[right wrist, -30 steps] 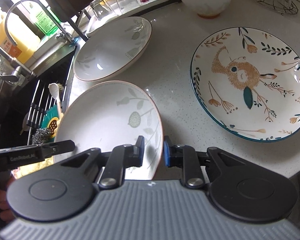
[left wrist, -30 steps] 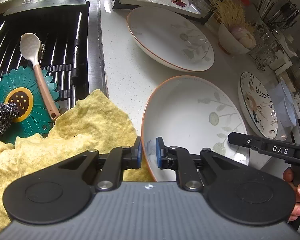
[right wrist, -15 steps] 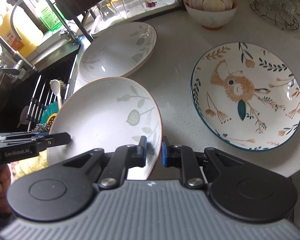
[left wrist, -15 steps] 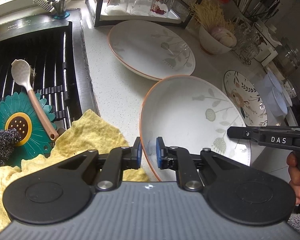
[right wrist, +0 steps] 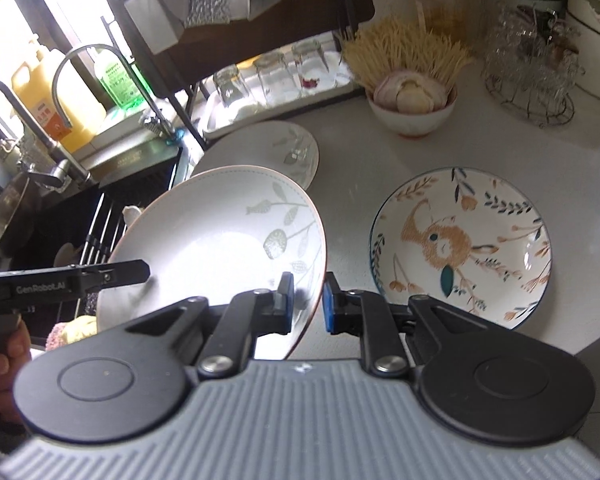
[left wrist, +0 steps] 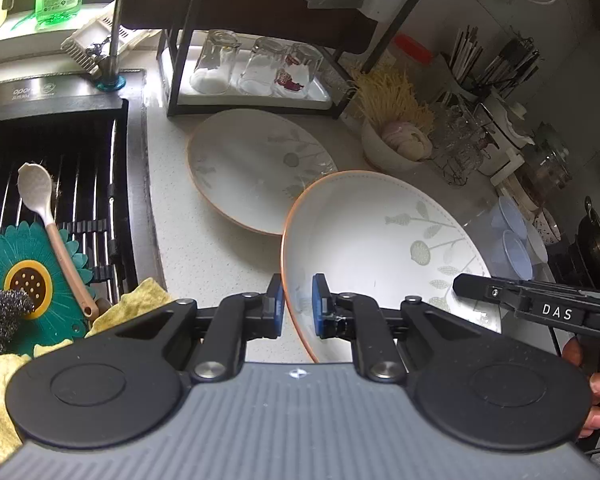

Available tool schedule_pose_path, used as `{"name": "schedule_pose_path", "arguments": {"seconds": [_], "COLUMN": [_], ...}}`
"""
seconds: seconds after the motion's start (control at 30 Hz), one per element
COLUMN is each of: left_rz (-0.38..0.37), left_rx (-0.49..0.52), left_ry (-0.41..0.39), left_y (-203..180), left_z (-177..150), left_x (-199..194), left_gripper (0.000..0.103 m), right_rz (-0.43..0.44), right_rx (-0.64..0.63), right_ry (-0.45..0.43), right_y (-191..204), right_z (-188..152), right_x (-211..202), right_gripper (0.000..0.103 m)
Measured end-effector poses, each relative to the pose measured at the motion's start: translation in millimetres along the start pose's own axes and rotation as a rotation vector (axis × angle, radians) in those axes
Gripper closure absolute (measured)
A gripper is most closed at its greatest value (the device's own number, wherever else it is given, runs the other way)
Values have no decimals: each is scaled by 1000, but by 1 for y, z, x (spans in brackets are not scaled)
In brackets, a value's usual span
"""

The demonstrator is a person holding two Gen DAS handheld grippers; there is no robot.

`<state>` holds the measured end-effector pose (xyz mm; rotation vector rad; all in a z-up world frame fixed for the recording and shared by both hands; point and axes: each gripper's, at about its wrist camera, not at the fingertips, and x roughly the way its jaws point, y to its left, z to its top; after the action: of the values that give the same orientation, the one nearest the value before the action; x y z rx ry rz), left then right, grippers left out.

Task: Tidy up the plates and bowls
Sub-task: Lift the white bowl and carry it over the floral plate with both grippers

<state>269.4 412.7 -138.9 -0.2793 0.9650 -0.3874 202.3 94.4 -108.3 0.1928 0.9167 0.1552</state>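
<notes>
Both the left gripper (left wrist: 297,305) and right gripper (right wrist: 305,301) are pinching opposite rims of the white plate (left wrist: 380,252), mid-frame; glazed, rigid, likely heavy, slippery and breakable

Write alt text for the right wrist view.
The right gripper clamps the rim of a white leaf-patterned plate, with the left gripper at its far side. A matching plate and a rabbit plate sit on the counter.
</notes>
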Motion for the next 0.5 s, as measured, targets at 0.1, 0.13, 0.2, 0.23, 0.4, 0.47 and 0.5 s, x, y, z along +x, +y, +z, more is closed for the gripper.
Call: {"name": "schedule_pose_path", "arguments": {"seconds": [0.1,0.13,0.2,0.23,0.4,0.47,0.5], "left_rz": [-5,-8,-12,-13,-14,-16,-17], "left_rx": [31,35,50,58,65,67,64], "left_ry": [-4,-5,-13,-18,-25,-20,-18], "left_y": [-12,-17,-27,-33,-60,-70,-74], "left_z": [9,12,18,22,33,36,38], "left_x": [2,3,5,6,19,28,31], "left_gripper": [87,87,87,87,87,87,87], "right_rz": [1,1,-1,0,7,3,8], "right_rx": [6,9,10,14,28,23,22], "right_ry": [-31,-40,-60,-67,-91,-90,-91], "right_y": [-9,-13,-21,-26,-52,-63,-69], "right_z": [8,10,15,17,26,30,32], "right_x": [-7,-9,-13,-15,-21,-21,-21], "right_gripper": [85,85,85,85,85,85,85]}}
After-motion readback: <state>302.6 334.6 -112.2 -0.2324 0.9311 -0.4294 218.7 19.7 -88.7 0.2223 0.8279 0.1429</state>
